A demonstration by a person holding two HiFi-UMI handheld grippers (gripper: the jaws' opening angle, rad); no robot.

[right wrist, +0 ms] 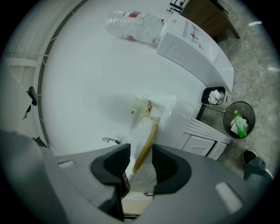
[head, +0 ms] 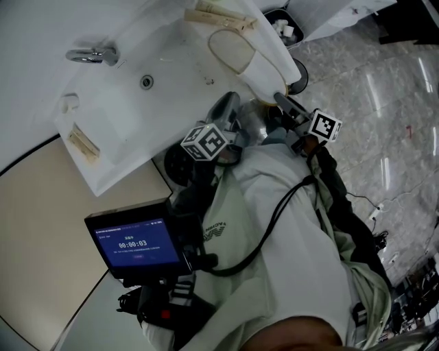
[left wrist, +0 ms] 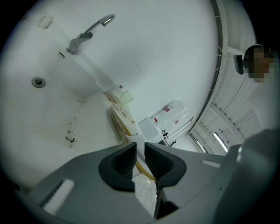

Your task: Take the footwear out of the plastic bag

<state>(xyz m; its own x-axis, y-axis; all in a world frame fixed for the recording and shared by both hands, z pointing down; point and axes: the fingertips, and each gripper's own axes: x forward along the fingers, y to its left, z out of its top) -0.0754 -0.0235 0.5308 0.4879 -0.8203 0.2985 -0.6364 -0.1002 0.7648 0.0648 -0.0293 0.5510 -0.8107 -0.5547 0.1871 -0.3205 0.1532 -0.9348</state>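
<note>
A white slipper with a tan sole edge (head: 240,55) lies in a clear plastic bag on the white basin counter (head: 123,116). My left gripper (head: 230,110) reaches to its near end. In the left gripper view the left gripper (left wrist: 140,151) is shut on a thin fold of the plastic bag (left wrist: 146,192), and the slipper (left wrist: 122,118) stretches away beyond the jaws. My right gripper (head: 280,99) comes in from the right. In the right gripper view the right gripper (right wrist: 141,159) stands open, with the slipper (right wrist: 144,140) and its bag between the pads and a gap on each side.
A chrome tap (head: 92,55) and a drain (head: 146,82) sit in the basin. More wrapped slippers lie at the counter's back (head: 219,19) and left edge (head: 84,144). Waste bins (right wrist: 238,120) stand on the marble floor at the right. A timer screen (head: 137,243) hangs at the person's chest.
</note>
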